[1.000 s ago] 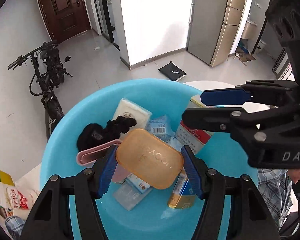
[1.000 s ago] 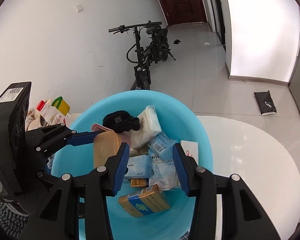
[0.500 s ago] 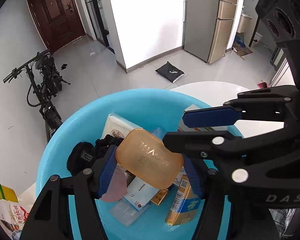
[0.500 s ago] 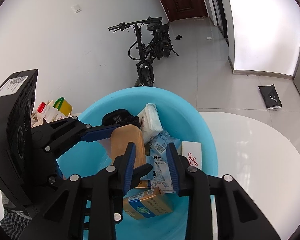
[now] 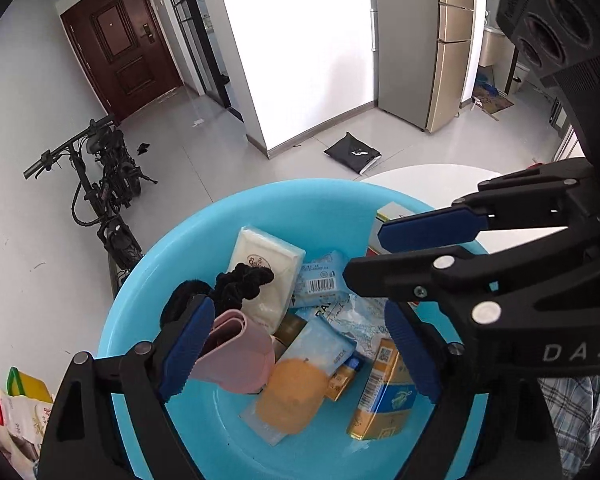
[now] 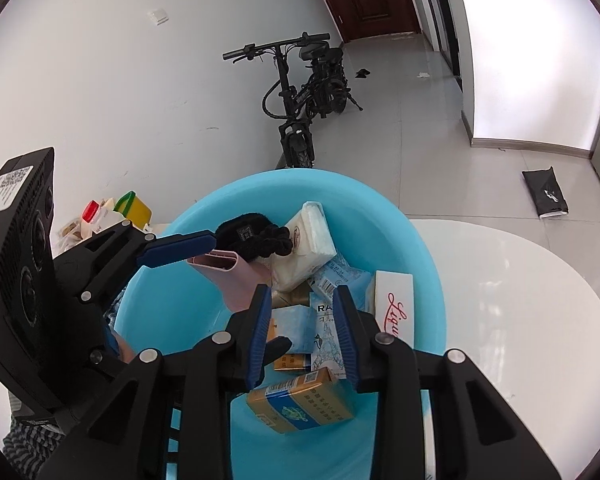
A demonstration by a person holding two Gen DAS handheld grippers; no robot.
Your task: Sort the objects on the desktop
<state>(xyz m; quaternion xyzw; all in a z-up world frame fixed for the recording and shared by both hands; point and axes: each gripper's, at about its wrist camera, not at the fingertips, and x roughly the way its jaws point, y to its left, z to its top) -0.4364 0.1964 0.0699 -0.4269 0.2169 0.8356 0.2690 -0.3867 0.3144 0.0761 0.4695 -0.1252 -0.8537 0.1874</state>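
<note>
A blue basin (image 5: 204, 240) on the white table (image 6: 540, 300) already holds most of the clutter, by the look of it, with little visibly left to sort. At its left edge lie a black scrunchie (image 5: 240, 284) and pink case (image 5: 236, 356); at centre the orange case (image 5: 296, 396) rests on packets. The left gripper (image 5: 296, 348), jaws just opened wide, holds nothing. The right gripper (image 6: 302, 332) hovers narrowed, nothing clamped.
</note>
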